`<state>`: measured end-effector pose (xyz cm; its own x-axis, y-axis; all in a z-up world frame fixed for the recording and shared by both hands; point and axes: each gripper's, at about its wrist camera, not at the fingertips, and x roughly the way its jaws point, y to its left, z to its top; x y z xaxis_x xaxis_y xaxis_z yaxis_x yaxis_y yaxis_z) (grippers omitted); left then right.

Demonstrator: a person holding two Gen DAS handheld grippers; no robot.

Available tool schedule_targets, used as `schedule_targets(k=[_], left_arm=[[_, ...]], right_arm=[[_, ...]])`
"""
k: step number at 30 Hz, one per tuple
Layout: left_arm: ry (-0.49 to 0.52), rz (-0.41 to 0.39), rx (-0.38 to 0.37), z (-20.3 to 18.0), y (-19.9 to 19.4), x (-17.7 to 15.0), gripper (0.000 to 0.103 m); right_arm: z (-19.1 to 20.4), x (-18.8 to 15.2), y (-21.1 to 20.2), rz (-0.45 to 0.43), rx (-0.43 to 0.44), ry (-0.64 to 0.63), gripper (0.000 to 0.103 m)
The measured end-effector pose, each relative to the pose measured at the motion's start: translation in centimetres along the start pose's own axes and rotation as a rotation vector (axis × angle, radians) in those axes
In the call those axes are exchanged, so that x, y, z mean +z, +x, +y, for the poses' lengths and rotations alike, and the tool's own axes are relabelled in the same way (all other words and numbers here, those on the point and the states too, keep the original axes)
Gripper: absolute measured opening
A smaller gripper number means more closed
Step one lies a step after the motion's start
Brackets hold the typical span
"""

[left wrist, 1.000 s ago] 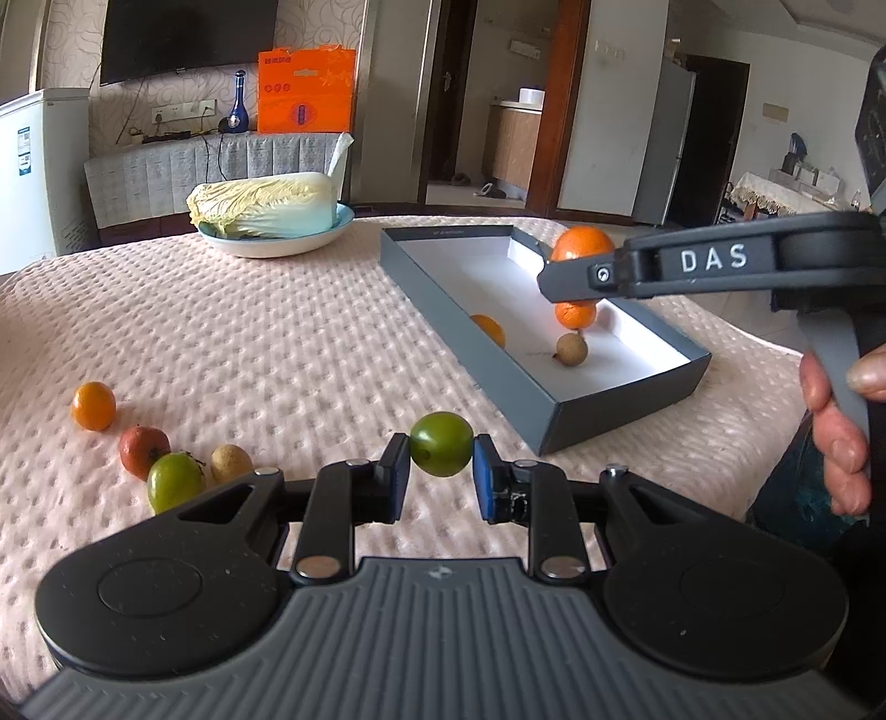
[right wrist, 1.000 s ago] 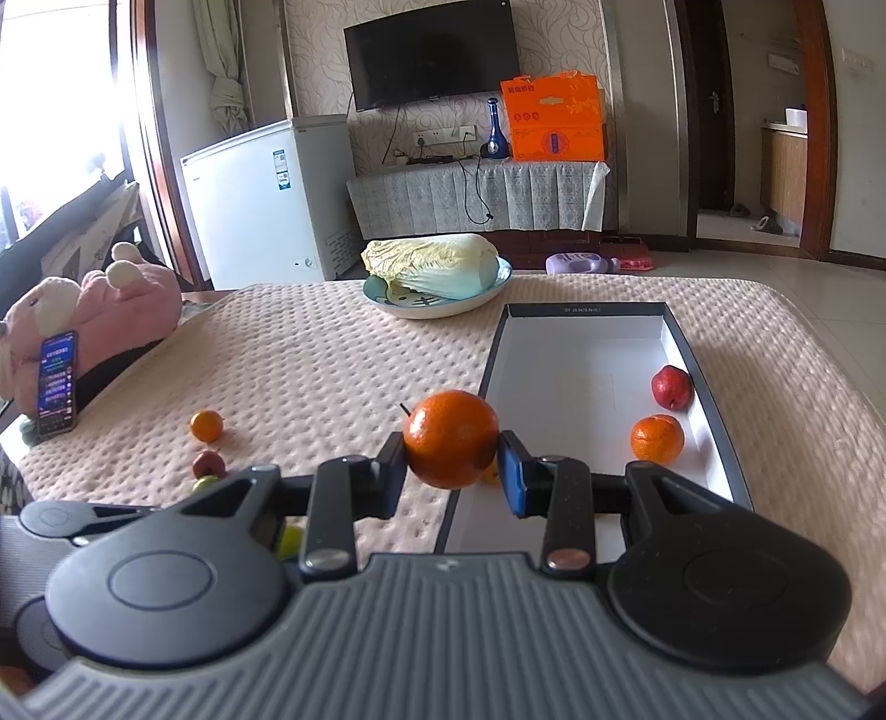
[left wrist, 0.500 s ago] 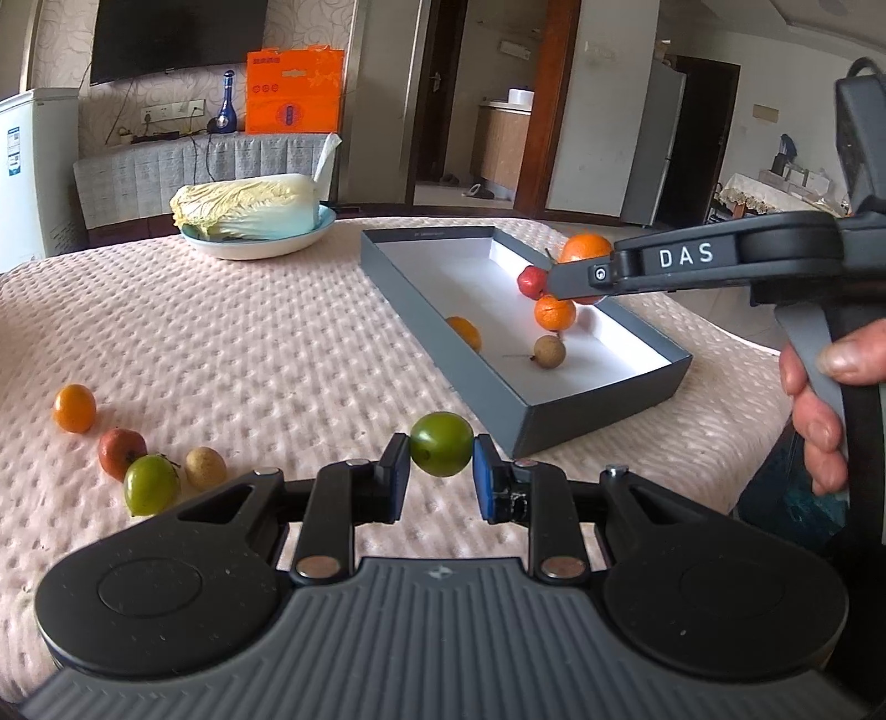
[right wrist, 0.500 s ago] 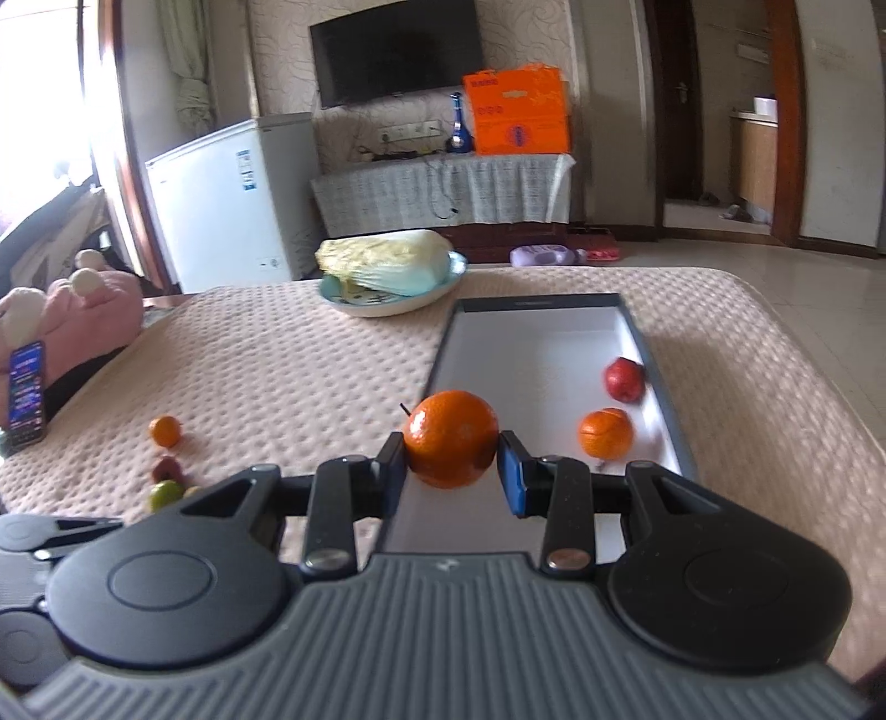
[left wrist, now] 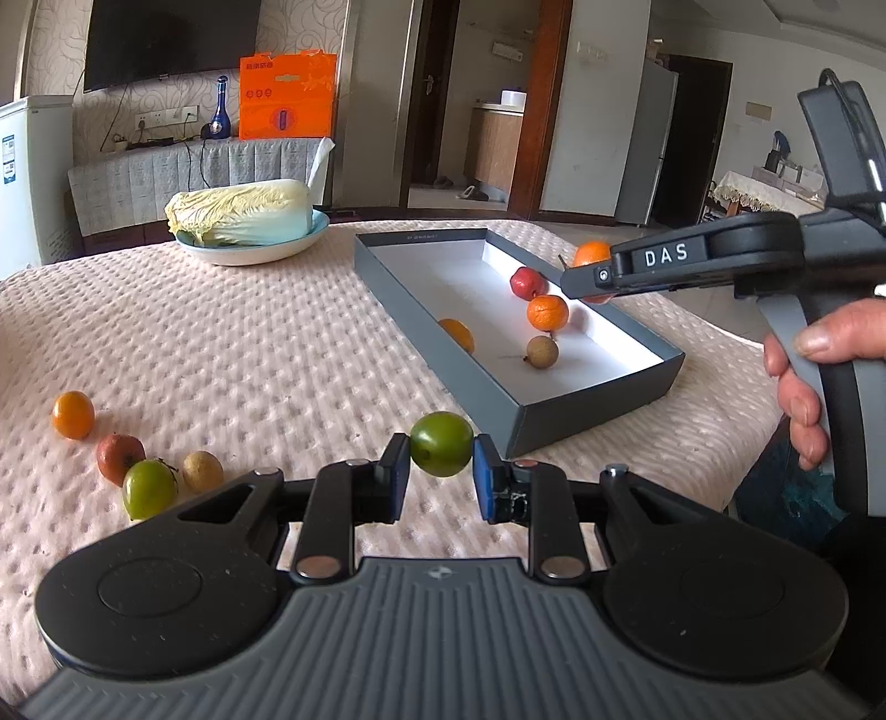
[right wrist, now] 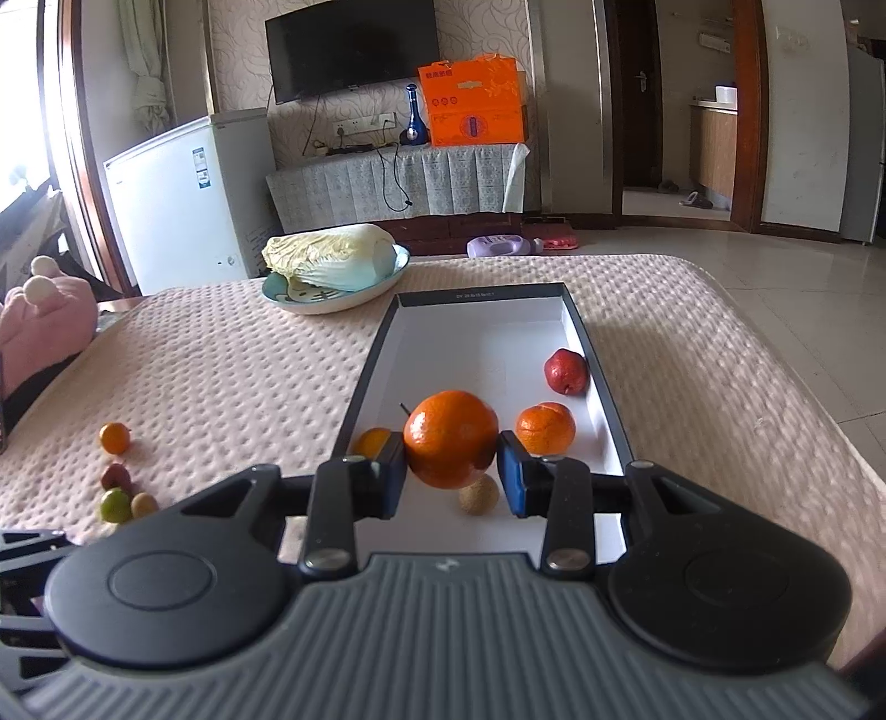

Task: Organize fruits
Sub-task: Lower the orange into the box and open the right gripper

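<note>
Farther over the box now, orange pinched between right gripper fingers.

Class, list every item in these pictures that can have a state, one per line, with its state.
Left tool: shut on green fruit.
Right tool: shut on large orange, held over the box.
Box: open, four fruits inside.
Plate: holds a cabbage.
Television: screen dark.
</note>
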<state>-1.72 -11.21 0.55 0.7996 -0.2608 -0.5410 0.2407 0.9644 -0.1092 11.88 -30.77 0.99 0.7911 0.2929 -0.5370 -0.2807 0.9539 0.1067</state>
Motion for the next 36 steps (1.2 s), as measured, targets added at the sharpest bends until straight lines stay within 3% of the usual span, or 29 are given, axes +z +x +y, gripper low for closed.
schedule_targets(k=[26, 36], left_arm=[[0.006, -0.001, -0.014, -0.2, -0.3, -0.2, 0.029], [-0.008, 0.012, -0.011, 0.3, -0.2, -0.2, 0.029]], right_arm=[[-1.5, 0.6, 1.4, 0.01, -0.045, 0.032, 0.038], [-3.9, 0.8, 6.2, 0.095, -0.121, 0.069, 0.038]])
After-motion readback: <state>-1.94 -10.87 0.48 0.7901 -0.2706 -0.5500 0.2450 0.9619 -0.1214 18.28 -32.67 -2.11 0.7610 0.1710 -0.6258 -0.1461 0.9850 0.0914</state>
